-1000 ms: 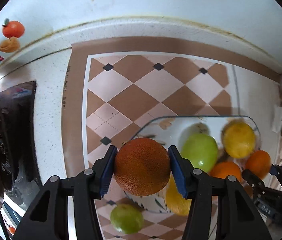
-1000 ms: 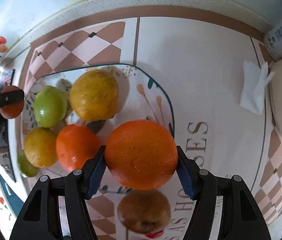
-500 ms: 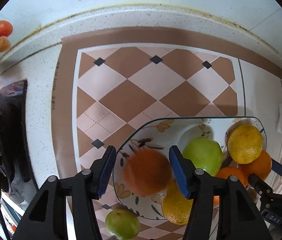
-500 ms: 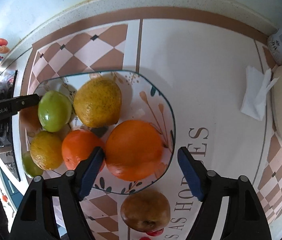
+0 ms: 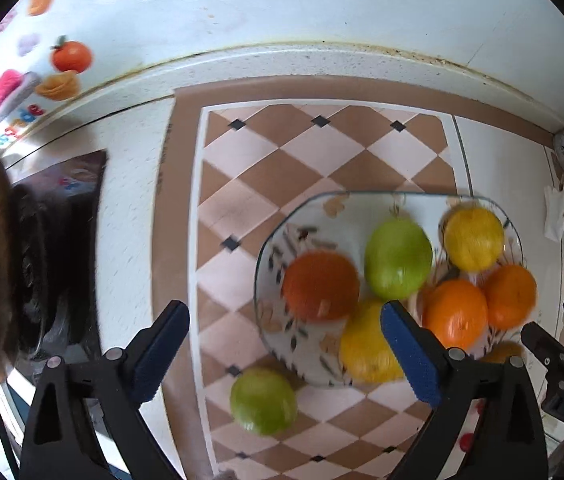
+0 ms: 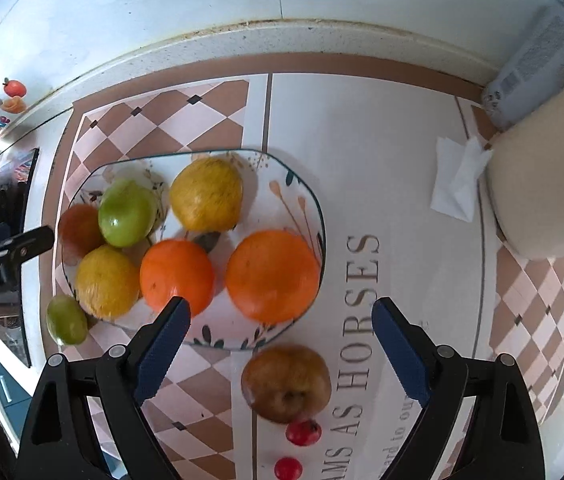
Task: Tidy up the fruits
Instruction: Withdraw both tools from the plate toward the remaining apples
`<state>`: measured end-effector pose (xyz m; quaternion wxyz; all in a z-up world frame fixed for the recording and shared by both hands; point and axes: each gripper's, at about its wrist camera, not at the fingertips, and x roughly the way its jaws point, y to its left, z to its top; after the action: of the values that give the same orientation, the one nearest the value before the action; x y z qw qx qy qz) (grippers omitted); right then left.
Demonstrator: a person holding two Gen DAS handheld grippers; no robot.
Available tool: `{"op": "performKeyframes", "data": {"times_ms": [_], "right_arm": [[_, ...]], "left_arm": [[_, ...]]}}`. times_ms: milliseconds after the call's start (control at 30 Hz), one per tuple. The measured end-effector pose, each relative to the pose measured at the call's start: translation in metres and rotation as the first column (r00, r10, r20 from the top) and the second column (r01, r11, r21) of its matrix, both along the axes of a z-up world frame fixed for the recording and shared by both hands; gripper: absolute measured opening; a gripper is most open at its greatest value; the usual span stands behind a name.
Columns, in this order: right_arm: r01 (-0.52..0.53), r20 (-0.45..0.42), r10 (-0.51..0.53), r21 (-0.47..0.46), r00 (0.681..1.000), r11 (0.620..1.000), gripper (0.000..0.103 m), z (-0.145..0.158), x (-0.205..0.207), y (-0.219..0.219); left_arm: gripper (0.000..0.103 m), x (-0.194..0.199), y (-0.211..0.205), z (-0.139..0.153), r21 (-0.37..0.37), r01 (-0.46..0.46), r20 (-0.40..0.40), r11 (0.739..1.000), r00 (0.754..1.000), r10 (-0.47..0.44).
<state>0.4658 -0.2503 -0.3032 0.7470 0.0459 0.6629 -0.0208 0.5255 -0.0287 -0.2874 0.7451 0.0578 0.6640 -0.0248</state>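
Counter: speckled white worktop under a checked brown mat [image 5: 266,184] is filling my view, white wall behind
Left gripper [image 5: 285,354]: I am pointing it down, jaws spreading wide with nothing gripped between the blue pads
Right gripper [image 6: 282,346]: I am aiming it down too, jaws opening, nothing clamped
Plate [image 6: 301,196]: lying ahead of the right gripper, and ahead and right of the left one
Dark orange [image 5: 320,286]: sitting on the plate just ahead of my left jaws, free of them
Large orange [image 6: 272,275]: resting on the plate's near edge, just ahead of my right jaws, touching neither pad
Others on plate: green apple [image 6: 126,214], two yellow fruits, smaller orange [image 6: 176,276]
Off plate: small green fruit [image 5: 263,400] lying on the mat between my left pads; brown apple [image 6: 285,383] sitting between my right pads, two red berries nearer still
Far right: folded tissue [image 6: 457,184] lying beside a cream container [image 6: 545,184]
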Motion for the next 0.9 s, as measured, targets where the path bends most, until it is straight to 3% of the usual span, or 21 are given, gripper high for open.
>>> {"op": "performKeyframes", "data": {"times_ms": [433, 900], "right_arm": [[0.031, 0.129, -0.032, 0.004, 0.991, 1.0, 0.094, 0.058, -0.076, 0.011], [0.018, 0.255, -0.026, 0.033, 0.966, 0.999, 0.094, 0.129, -0.149, 0.026]], "left_arm": [[0.098, -0.083, 0.004, 0.063, -0.042, -0.042, 0.17, 0.998, 0.984, 0.049], [0.098, -0.158, 0.007, 0.131, -0.073, -0.017, 0.321, 0.997, 0.946, 0.04]]}}
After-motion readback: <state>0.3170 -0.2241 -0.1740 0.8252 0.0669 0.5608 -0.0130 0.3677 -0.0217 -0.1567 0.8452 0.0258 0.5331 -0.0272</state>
